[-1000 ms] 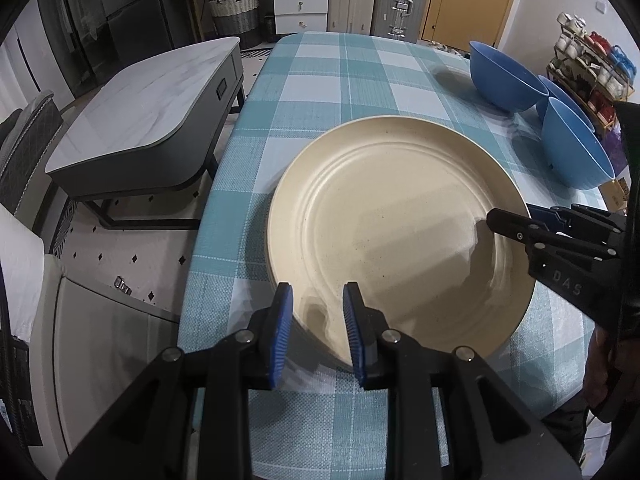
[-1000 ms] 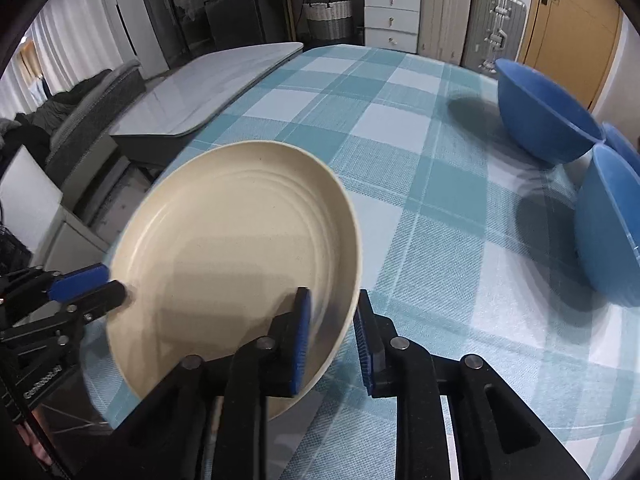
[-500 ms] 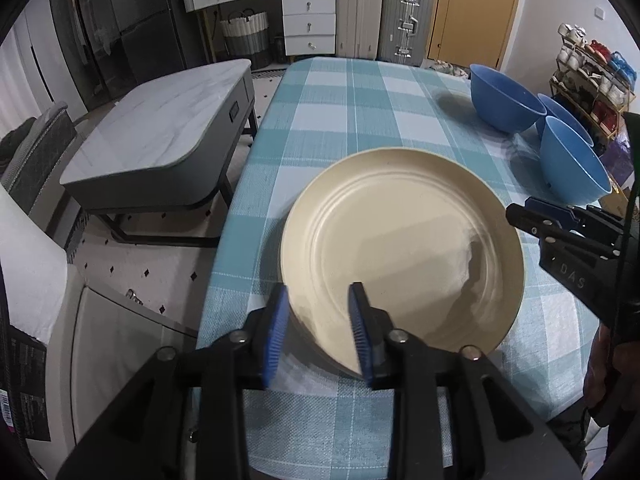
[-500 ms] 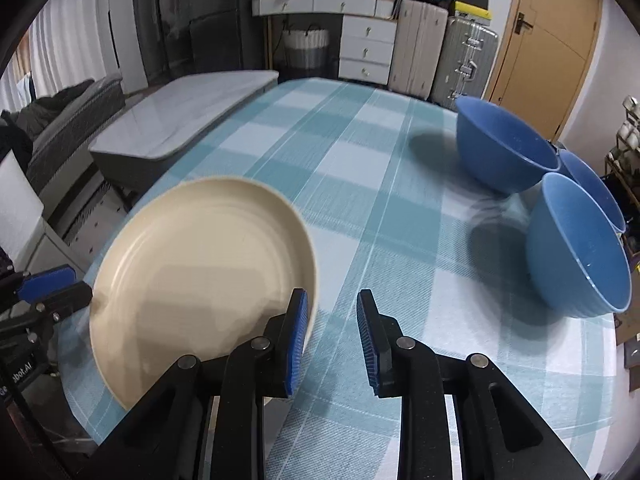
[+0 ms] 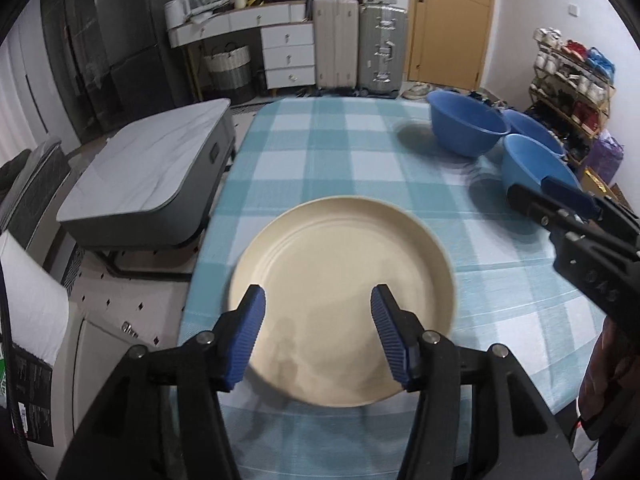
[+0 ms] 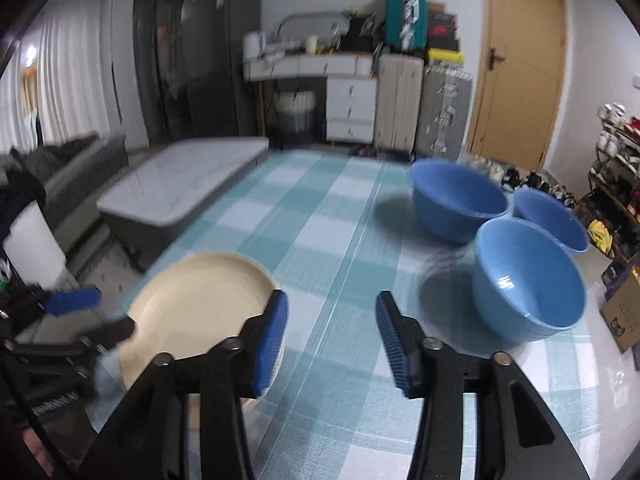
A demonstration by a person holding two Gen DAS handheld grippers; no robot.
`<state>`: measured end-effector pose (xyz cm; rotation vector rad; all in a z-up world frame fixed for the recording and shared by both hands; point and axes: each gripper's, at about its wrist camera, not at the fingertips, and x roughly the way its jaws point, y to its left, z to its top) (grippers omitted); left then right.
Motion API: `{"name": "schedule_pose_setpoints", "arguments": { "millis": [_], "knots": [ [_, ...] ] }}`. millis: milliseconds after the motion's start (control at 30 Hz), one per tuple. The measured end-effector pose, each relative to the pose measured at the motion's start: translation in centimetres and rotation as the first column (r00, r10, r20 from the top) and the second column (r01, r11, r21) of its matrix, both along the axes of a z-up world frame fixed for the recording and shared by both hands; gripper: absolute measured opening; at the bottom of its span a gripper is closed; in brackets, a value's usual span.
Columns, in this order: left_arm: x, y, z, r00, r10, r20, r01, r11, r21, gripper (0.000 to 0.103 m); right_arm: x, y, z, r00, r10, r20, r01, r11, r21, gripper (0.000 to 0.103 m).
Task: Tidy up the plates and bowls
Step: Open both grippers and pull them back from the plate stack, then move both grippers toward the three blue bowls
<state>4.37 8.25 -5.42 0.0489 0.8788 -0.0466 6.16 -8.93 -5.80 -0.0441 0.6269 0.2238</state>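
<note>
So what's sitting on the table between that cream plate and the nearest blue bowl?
Nothing: only bare checked tablecloth separates the cream plate from the nearest blue bowl, clearest in the right wrist view.

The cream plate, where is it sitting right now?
The cream plate lies flat on the checked tablecloth near the table's front left edge, just ahead of the open left gripper, well clear of the blue bowls.
</note>
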Motion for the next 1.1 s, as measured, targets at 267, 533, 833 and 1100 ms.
{"name": "schedule_pose_setpoints", "arguments": {
  "millis": [267, 533, 833, 1100],
  "knots": [
    [-0.7, -3.9, 2.9, 0.994, -0.03, 0.103, 0.029, 1.0, 0.007, 0.079, -2.6, -3.8, 3.2, 0.995, -0.056, 0.088, 0.052, 0.998, 0.047, 0.071],
    [-0.9, -7.7, 5.2, 0.976, -0.097, 0.194, 0.096, 0.995, 0.01, 0.082, -5.1, -6.9, 4.8, 0.985, -0.108, 0.136, 0.102, 0.993, 0.052, 0.082],
    [-0.9, -10.7, 6.0, 0.958, -0.12, 0.261, 0.119, 0.993, 0.02, 0.099, -8.0, -10.9, 6.2, 0.959, -0.187, 0.211, 0.171, 0.981, 0.095, 0.097],
    [-1.2, -10.9, 5.4, 0.944, -0.085, 0.319, 0.108, 0.993, -0.056, 0.103, -9.4, -13.1, 3.9, 0.968, -0.203, 0.15, 0.184, 0.974, 0.134, 0.1]
  ]
}}
